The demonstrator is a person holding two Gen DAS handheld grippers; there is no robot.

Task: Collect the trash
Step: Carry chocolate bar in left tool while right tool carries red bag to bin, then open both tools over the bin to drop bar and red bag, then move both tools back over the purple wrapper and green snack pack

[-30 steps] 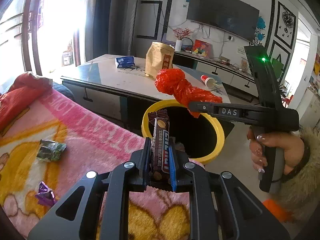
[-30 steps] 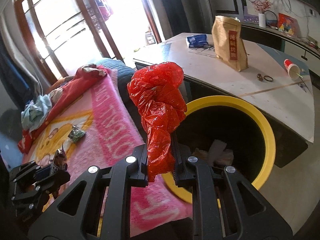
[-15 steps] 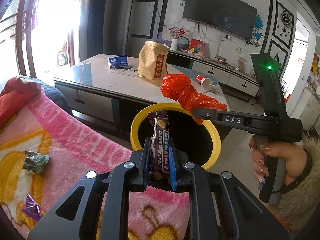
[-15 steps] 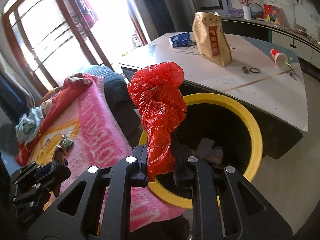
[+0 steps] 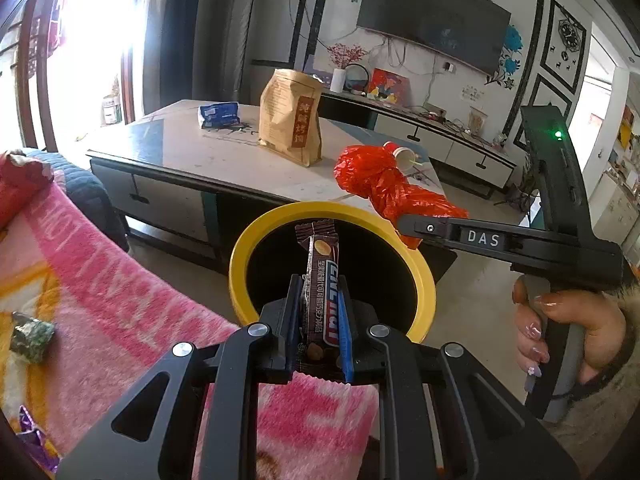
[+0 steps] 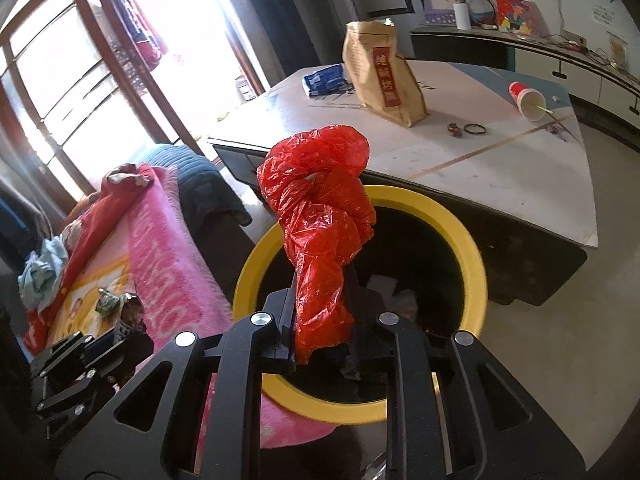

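We hold both grippers over the yellow-rimmed bin (image 6: 476, 264) beside the pink blanket (image 5: 104, 292), and we judge the drop goes best with each load well inside the rim before release. Our right gripper (image 6: 324, 320) is opening its jaws around the red plastic bag (image 6: 324, 216), which stands between them; our left gripper (image 5: 318, 320) stays out of that, jaws clamped on the chocolate bar wrapper (image 5: 320, 276)

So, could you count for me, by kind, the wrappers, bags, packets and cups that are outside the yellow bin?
Wrappers: 3 (chocolate bar wrapper, green wrapper, purple wrapper)
Plastic bags: 1 (red bag)
Paper bags: 1 (brown bag)
Packets: 1 (blue packet)
Cups: 1 (red cup)
Total: 7
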